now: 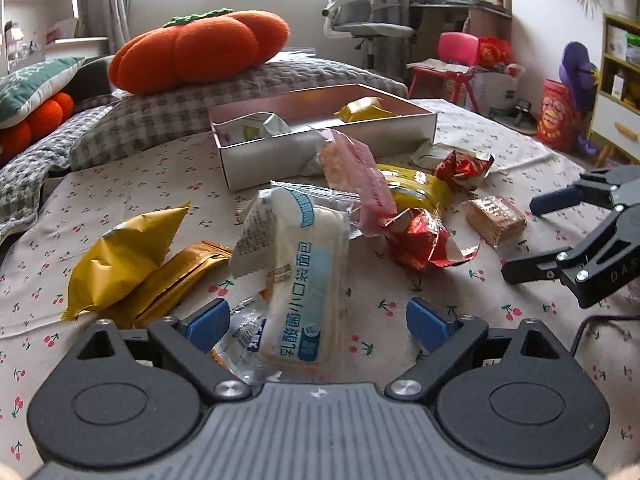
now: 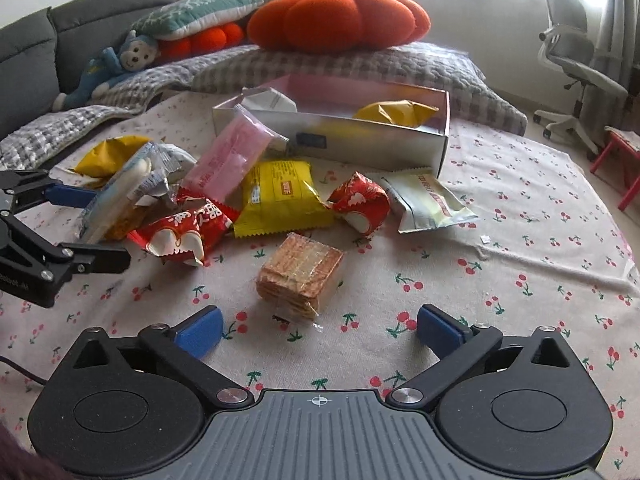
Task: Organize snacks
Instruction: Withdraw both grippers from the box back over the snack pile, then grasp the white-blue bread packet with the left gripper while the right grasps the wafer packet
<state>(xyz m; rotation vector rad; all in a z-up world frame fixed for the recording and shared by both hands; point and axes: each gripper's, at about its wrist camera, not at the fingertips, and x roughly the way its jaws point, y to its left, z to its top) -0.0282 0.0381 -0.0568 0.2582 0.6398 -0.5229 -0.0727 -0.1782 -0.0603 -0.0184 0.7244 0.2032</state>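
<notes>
The left gripper (image 1: 318, 326) is standing wide open around the near end of the white bread packet (image 1: 298, 280), jaws not yet pressing: light, squashy, crinkly film, best taken across its middle. The right gripper (image 2: 318, 330) is gaping empty just before the stiff, crumbly wafer stack (image 2: 300, 276). Beyond, on the cherry-print cloth (image 2: 520, 240), the box (image 2: 400, 148) is waiting.

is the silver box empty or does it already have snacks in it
Not empty. The open-topped silver box holds a yellow packet at one end and a white wrapper at the other; most snacks lie outside on the cherry-print cloth.
</notes>
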